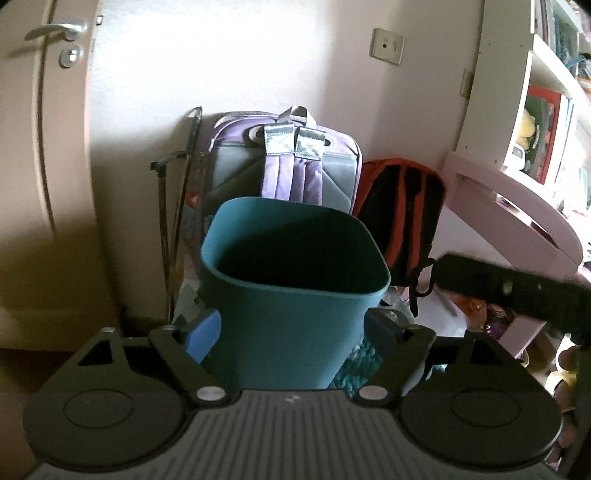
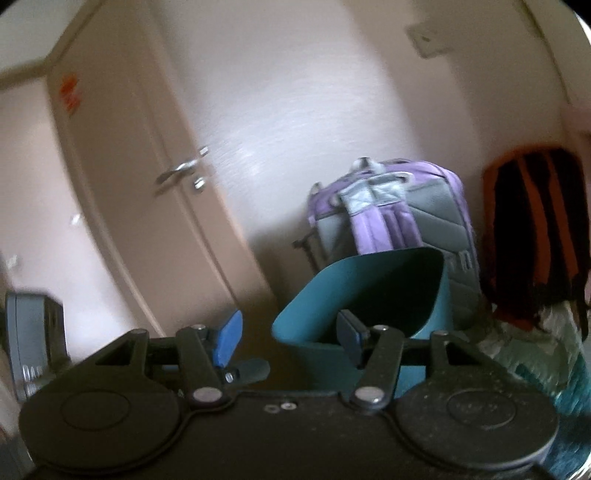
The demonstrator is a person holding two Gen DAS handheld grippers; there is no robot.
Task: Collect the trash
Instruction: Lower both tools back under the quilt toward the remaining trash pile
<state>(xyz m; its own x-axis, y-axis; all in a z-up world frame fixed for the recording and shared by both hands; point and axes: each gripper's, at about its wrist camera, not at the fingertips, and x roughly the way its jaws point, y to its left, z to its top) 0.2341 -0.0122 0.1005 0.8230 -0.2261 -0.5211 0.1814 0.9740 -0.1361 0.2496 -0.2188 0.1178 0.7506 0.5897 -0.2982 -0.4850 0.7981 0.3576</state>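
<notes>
A teal waste bin (image 1: 291,295) stands on the floor right in front of my left gripper (image 1: 293,328). Its blue fingers (image 1: 205,334) stand wide on either side of the bin's lower wall, and I see no pad pressing on it. The bin's inside is dark, so its contents are hidden. In the right wrist view the same bin (image 2: 373,295) sits ahead and to the right. My right gripper (image 2: 290,336) is open with nothing between its fingers, and its right finger overlaps the bin's near rim. No loose trash shows.
A purple backpack (image 1: 291,162) and an orange-and-black backpack (image 1: 402,210) lean on the wall behind the bin. A door (image 1: 55,33) with a handle is at left, and white shelves (image 1: 546,110) at right. A teal rug (image 1: 358,365) lies under the bin.
</notes>
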